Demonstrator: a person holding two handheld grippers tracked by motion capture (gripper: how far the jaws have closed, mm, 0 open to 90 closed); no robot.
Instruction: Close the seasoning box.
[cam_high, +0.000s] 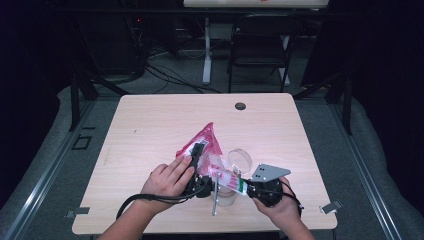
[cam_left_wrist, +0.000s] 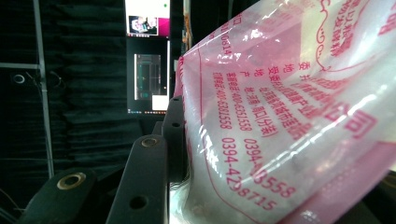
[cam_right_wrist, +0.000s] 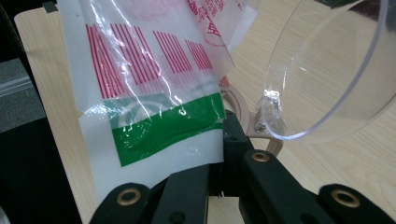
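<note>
A red-and-white printed plastic bag (cam_high: 206, 142) is held up over the near middle of the table (cam_high: 150, 120). My left gripper (cam_high: 198, 151) is shut on the bag's red part; in the left gripper view the bag (cam_left_wrist: 289, 116) presses against one black finger (cam_left_wrist: 156, 172) and hides the other. My right gripper (cam_high: 243, 186) is shut on the bag's white end with the green band (cam_right_wrist: 163, 126), its fingertips (cam_right_wrist: 231, 133) closed on the edge. A clear plastic cup (cam_high: 241, 159) (cam_right_wrist: 327, 70) lies on its side just beyond the right gripper.
A thin metal rod (cam_high: 215, 195) stands by the table's near edge between the hands. A wooden ring (cam_right_wrist: 240, 105) lies under the cup. A round grommet hole (cam_high: 240, 106) sits at the far edge. A folding chair (cam_high: 260, 45) stands behind the table.
</note>
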